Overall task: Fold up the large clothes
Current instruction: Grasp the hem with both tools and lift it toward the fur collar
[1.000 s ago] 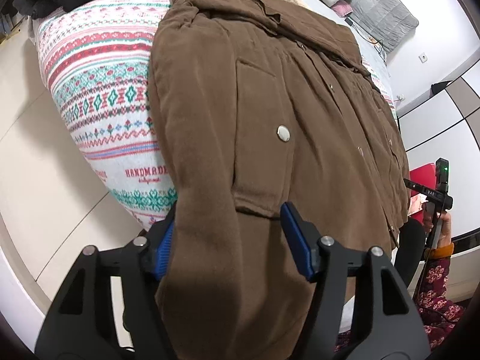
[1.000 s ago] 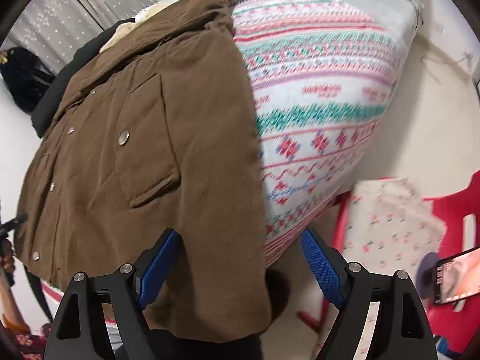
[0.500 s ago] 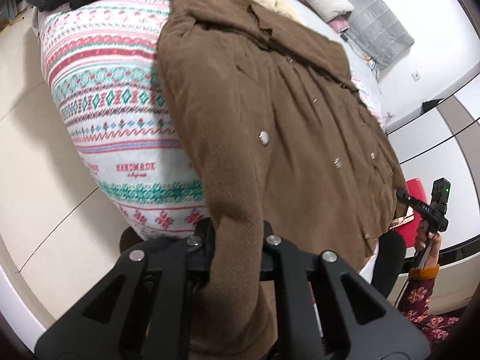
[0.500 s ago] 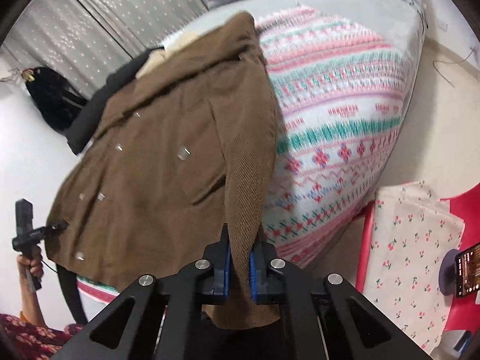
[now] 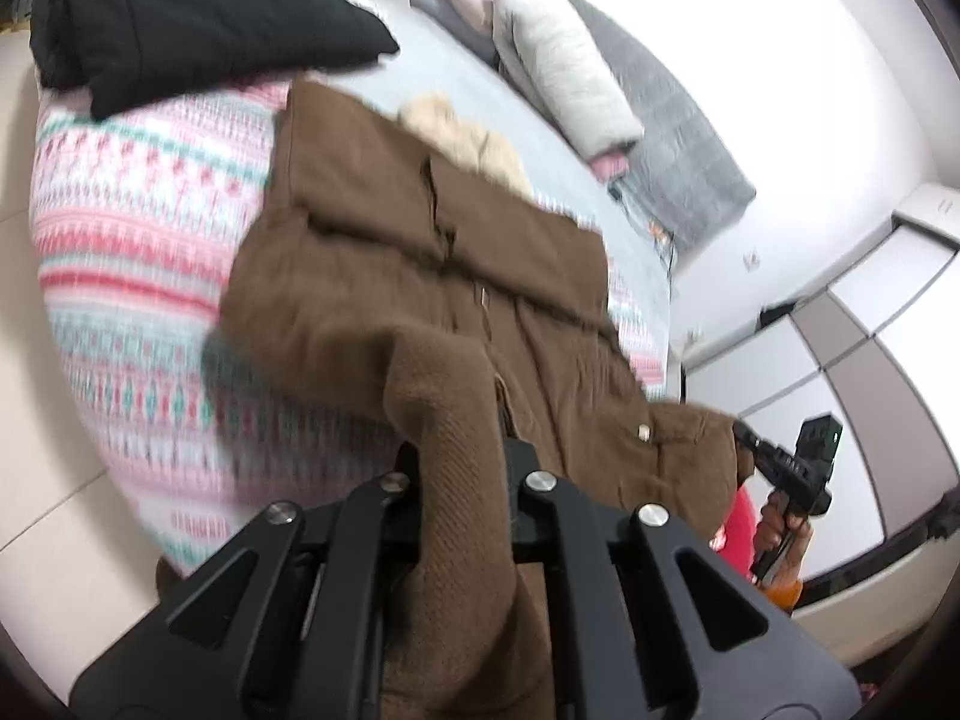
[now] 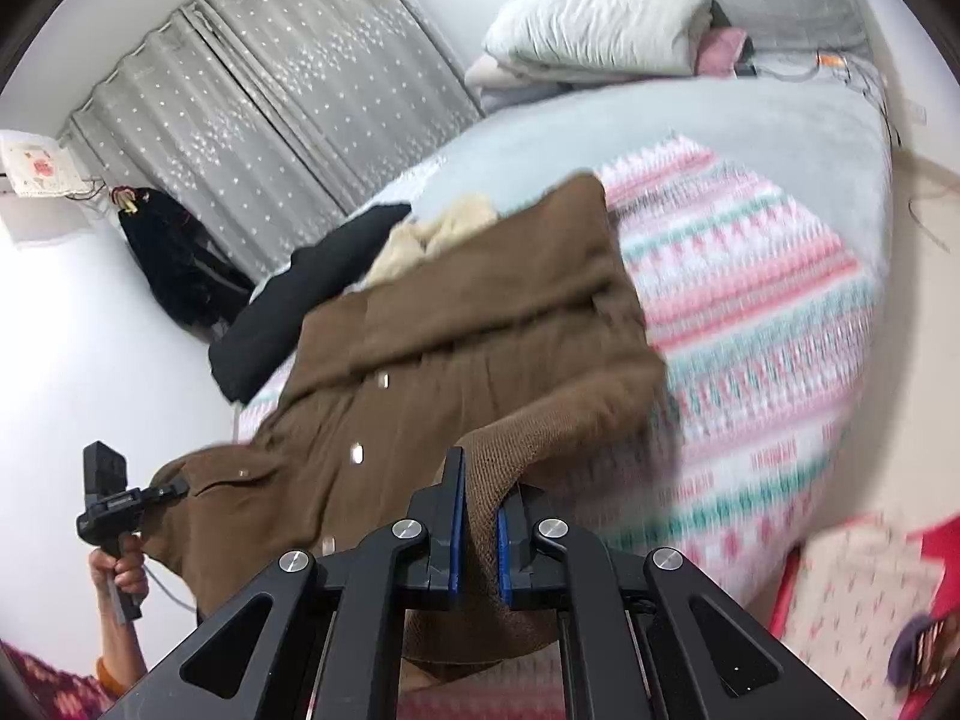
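A large brown coat (image 5: 420, 264) with snap buttons and a cream fleece lining lies on the patterned bed cover, collar toward the pillows. My left gripper (image 5: 462, 468) is shut on the coat's ribbed brown hem corner, lifted above the bed edge. My right gripper (image 6: 477, 516) is shut on the other hem corner of the coat (image 6: 480, 348), also lifted. Each gripper shows in the other's view, the right one (image 5: 786, 474) and the left one (image 6: 129, 498), holding the raised hem between them.
A black garment (image 5: 198, 30) lies on the bed (image 5: 132, 252) beyond the coat's collar. Pillows (image 6: 594, 36) and a grey blanket are at the head. Curtains (image 6: 288, 102) hang behind. A red chair with a cherry-print cloth (image 6: 852, 600) stands by the bed.
Both grippers closed on the coat's hem corners, then lifted the hem up and toward the collar. The views now tilt up over the bed.
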The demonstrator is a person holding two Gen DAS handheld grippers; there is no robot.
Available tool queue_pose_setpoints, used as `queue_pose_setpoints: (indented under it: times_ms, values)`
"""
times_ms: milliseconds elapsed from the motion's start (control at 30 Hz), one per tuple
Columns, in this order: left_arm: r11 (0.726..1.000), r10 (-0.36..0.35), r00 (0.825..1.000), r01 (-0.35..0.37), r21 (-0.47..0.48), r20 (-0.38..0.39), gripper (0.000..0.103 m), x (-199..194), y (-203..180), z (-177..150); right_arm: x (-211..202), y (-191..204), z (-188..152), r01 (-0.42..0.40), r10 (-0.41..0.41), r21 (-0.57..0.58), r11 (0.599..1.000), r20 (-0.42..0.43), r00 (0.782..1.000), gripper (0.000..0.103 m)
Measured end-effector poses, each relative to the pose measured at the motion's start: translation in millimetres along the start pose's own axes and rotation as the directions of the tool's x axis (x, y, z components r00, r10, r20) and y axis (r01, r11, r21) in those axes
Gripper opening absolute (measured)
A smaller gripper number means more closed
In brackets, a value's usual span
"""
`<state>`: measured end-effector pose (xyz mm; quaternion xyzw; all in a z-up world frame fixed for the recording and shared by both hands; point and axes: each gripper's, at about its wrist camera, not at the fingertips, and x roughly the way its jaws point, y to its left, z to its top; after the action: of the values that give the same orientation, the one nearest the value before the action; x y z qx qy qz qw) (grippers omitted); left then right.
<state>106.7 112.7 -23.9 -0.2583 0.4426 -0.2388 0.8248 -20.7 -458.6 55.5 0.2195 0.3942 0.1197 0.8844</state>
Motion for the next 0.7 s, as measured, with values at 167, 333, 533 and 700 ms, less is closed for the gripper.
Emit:
queue_pose_setpoints:
  times_ms: [167, 333, 533, 700]
  values:
    - [0.995, -0.011, 1.0, 0.014, -0.104, 0.028, 0.01, 23, 20, 51, 25, 0, 50, 0.057, -0.059, 0.029, 0.998, 0.055, 0.997, 0.007]
    - [0.986, 0.018, 0.999, -0.013, -0.167, 0.033, 0.01, 53, 40, 89, 62, -27, 85, 0.097, -0.11, 0.159, 0.982, 0.078, 0.991, 0.008]
    - [0.97, 0.114, 0.993, -0.109, -0.217, 0.009, 0.014, 108, 71, 118, 112, -65, 108, 0.093, -0.117, 0.282, 0.955, 0.07, 0.991, 0.008]
    - [0.958, 0.138, 0.99, -0.144, -0.249, -0.041, 0.019, 146, 106, 120, 157, -97, 104, 0.117, -0.141, 0.347, 0.931, 0.045, 0.989, 0.009]
